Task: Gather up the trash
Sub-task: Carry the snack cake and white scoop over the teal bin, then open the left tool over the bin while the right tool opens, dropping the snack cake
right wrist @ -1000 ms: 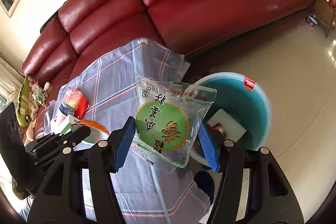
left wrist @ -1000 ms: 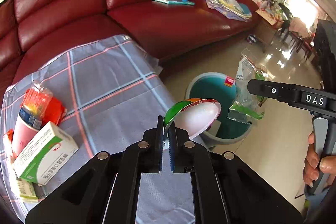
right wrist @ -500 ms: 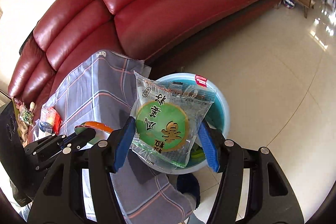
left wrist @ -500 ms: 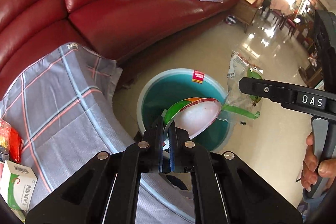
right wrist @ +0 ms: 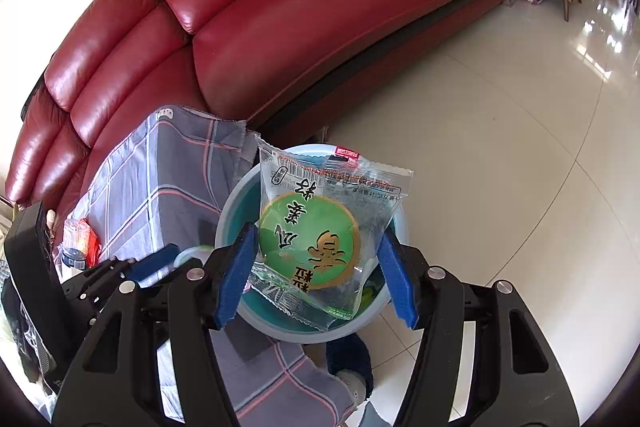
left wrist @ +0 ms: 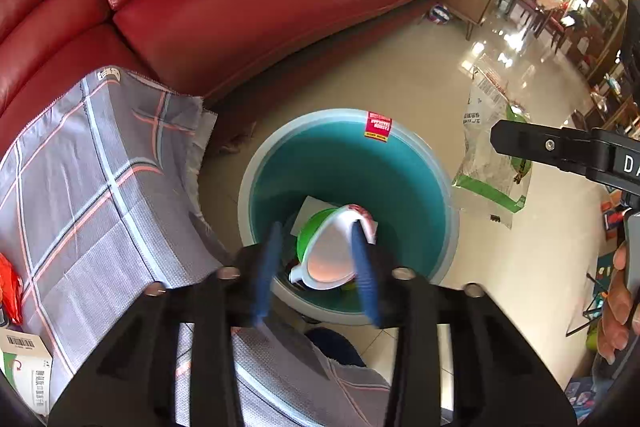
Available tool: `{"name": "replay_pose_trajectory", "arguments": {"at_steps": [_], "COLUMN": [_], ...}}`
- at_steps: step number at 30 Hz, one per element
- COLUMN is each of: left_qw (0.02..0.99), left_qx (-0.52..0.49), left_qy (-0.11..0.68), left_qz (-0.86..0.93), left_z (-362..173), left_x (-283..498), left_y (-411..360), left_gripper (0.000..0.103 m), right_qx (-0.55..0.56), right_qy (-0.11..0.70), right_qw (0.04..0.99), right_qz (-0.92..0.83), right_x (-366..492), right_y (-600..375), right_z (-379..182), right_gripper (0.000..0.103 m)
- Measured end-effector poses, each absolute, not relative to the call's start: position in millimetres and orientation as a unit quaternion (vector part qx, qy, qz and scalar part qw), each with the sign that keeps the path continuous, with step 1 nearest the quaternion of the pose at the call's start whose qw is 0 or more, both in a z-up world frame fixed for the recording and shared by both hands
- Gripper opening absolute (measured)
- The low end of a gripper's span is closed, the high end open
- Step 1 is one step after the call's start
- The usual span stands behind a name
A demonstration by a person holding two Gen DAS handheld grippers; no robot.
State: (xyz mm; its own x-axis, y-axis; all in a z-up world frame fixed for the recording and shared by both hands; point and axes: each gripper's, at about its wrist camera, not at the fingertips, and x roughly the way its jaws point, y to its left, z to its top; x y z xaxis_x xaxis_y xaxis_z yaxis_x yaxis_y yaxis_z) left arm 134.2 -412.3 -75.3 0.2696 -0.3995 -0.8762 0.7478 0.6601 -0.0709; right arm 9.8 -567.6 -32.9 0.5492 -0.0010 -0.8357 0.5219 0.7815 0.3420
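Left hand-held gripper (left wrist: 316,267), jaws spread, low centre of frame: green-and-white cup (left wrist: 332,251) lies loose inside the teal bin (left wrist: 416,155), apparently released there. Right hand-held gripper (right wrist: 316,267) clamps the snack wrapper (right wrist: 320,231) over the bin, likely positioned to drop it next.

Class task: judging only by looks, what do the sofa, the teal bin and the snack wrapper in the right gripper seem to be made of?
Sofa: glossy dark red leather or imitation; bright highlights, padded creases.
Teal bin: probably moulded plastic; smooth, even wall, pale rim.
Snack wrapper: thin clear plastic film with green print; crinkles, serrated sealed edges, bin visible through it.
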Motion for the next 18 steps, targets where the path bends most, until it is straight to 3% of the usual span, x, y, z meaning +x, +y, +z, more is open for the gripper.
{"name": "replay_pose_trajectory", "arguments": {"at_steps": [3, 6, 18], "left_qw": [0.788, 0.790, 0.795], "left_qx": [0.185, 0.179, 0.170], "left_qy": [0.464, 0.465, 0.472], "left_qz": [-0.361, -0.358, -0.342], "left_z": [-73, -70, -65], "left_x": [132, 132, 129], "left_y": [-409, -402, -380], "left_gripper": [0.082, 0.092, 0.099], "right_qx": [0.290, 0.291, 0.275], "right_qy": [0.453, 0.456, 0.476], "right_qw": [0.829, 0.827, 0.824], "right_qz": [-0.155, -0.152, -0.137], "right_x": [12, 15, 30], "right_y": [-567, -565, -550], "right_z": [-36, -39, -44], "right_gripper": [0.058, 0.058, 0.058]}}
